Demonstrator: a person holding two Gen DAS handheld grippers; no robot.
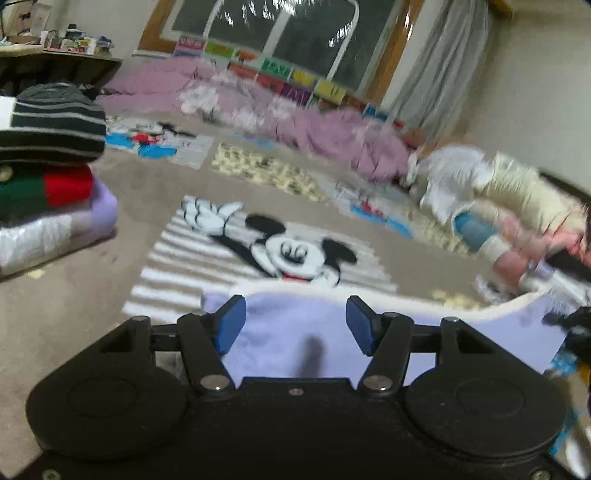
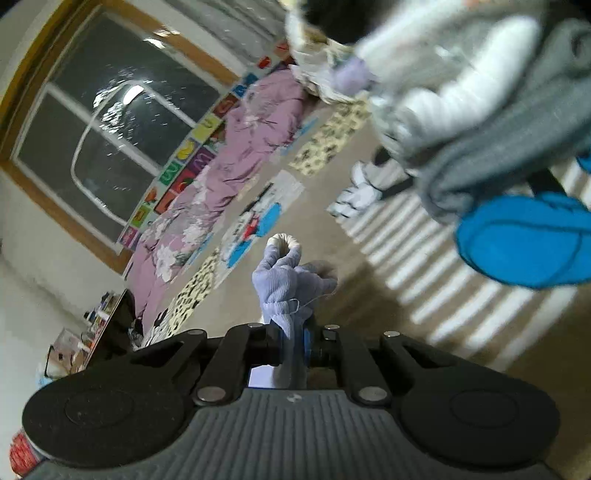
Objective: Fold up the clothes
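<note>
Two grippers: the left gripper (image 1: 295,323), lower centre, has jaws wide apart over the lavender garment (image 1: 295,332); the right gripper (image 2: 293,338) pinches bunched lavender cloth at lower centre.

Surface: beige cartoon-print rug (image 1: 92,306) | left edge: stack of folded clothes (image 1: 48,177) | far edge: pink quilt (image 1: 314,129) | right edge: unfolded clothes pile (image 1: 498,199)

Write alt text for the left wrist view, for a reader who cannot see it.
The open left gripper hovers over a lavender garment with a white edge, spread on a beige cartoon-mouse rug. A stack of folded clothes, a striped dark knit on top, sits at left; unfolded clothes lie at right before a dark window.
</note>
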